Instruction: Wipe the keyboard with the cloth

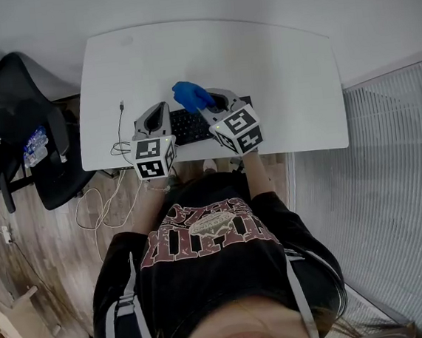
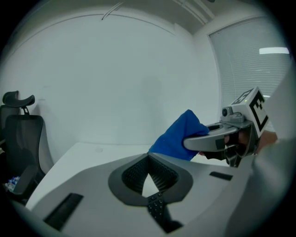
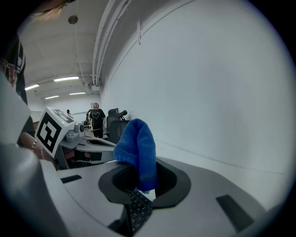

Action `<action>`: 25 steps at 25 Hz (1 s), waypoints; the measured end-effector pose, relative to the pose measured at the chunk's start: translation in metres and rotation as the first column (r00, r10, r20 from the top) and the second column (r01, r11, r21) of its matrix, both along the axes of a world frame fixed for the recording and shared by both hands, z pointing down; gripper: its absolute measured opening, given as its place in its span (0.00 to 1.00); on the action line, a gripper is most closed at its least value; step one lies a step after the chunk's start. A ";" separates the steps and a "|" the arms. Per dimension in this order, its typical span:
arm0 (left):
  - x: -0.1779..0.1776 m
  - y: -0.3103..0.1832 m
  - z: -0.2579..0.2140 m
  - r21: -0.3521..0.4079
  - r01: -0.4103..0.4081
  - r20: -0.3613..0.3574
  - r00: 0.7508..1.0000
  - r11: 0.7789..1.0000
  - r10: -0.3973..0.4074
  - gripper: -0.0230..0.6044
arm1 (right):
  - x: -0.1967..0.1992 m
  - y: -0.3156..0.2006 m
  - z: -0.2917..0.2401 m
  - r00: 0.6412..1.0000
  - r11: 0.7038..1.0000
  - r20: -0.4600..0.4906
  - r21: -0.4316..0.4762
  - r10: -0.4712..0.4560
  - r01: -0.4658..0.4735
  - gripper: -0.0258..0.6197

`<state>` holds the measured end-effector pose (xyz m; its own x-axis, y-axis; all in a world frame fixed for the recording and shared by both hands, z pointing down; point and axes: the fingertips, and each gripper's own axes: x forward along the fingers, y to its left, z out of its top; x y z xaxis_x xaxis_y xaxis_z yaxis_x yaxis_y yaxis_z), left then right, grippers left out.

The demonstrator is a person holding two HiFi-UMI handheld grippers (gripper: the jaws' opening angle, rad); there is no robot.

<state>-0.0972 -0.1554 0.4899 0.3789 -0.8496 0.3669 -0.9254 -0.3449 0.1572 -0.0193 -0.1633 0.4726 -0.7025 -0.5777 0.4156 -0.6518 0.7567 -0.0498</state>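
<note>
Black keyboard [image 1: 190, 126] lies at the near edge of the white desk [image 1: 276, 69], and I have both grippers over it. Left gripper [image 1: 162, 107] is above the keyboard's left end, jaws pressed together on nothing. Right gripper [image 1: 206, 102] is clamped on the bunched blue terry cloth [image 1: 192, 96], which pokes out beyond the keyboard's far edge.
</note>
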 end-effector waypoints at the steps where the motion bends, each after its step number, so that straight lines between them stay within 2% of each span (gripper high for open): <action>1: 0.001 -0.001 -0.006 0.016 -0.004 0.004 1.000 1.000 0.004 0.09 | -0.004 0.000 -0.005 1.000 1.000 0.009 0.013 -0.001 0.000 0.14; 9: 0.008 -0.006 -0.066 0.139 -0.022 -0.039 0.999 0.990 0.028 0.09 | -0.022 0.000 -0.055 0.998 0.992 0.053 0.123 -0.017 0.011 0.14; 13: 0.010 -0.006 -0.097 0.200 -0.023 -0.073 0.997 0.980 0.038 0.09 | -0.026 -0.001 -0.087 0.996 0.982 0.082 0.187 -0.020 0.005 0.14; 18: 0.008 -0.004 -0.138 0.276 -0.020 -0.082 0.996 0.961 0.044 0.09 | -0.029 -0.001 -0.124 0.994 0.966 0.111 0.259 -0.019 -0.011 0.14; 25: 0.004 -0.004 -0.175 0.329 -0.011 -0.086 0.995 0.944 0.041 0.09 | -0.030 -0.003 -0.164 0.987 0.938 0.162 0.339 0.014 -0.069 0.14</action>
